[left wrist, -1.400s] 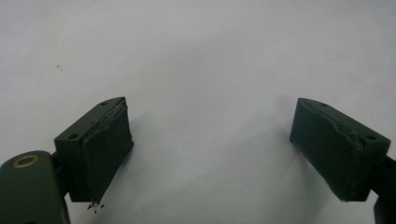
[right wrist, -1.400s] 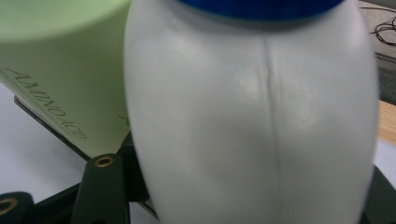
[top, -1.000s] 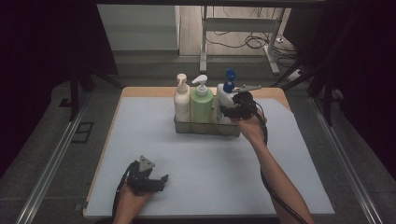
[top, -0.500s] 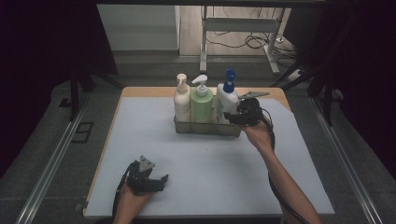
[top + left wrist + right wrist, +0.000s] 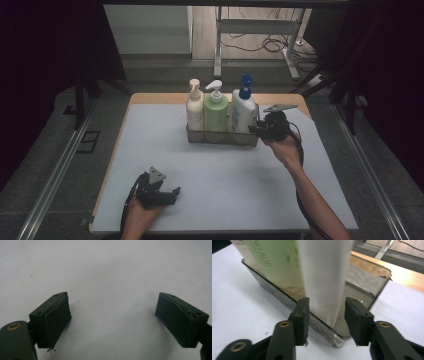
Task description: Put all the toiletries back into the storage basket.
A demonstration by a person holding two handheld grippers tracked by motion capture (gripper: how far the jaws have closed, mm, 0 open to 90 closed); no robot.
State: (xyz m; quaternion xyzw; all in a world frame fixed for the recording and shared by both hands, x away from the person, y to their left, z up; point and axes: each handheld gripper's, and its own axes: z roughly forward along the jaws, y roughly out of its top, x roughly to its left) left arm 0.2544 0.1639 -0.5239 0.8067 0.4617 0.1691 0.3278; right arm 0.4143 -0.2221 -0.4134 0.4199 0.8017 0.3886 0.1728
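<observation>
A metal basket at the table's far middle holds three pump bottles: a cream one, a green one and a white bottle with a blue pump. My right gripper is at the basket's right end. In the right gripper view its jaws have just been closing and stand on either side of the white bottle. The left pad sits at the bottle's side, with a thin gap at the right pad. My left gripper rests open near the front edge, nothing between its jaws.
A pale sheet covers the wooden table. The basket's near corner lies just under my right jaws. Metal rails run along both sides of the table, and a stand and cables lie on the floor beyond.
My right gripper has shifted right and a little toward the person, ending at the basket's right end. The left gripper has stayed in place.
</observation>
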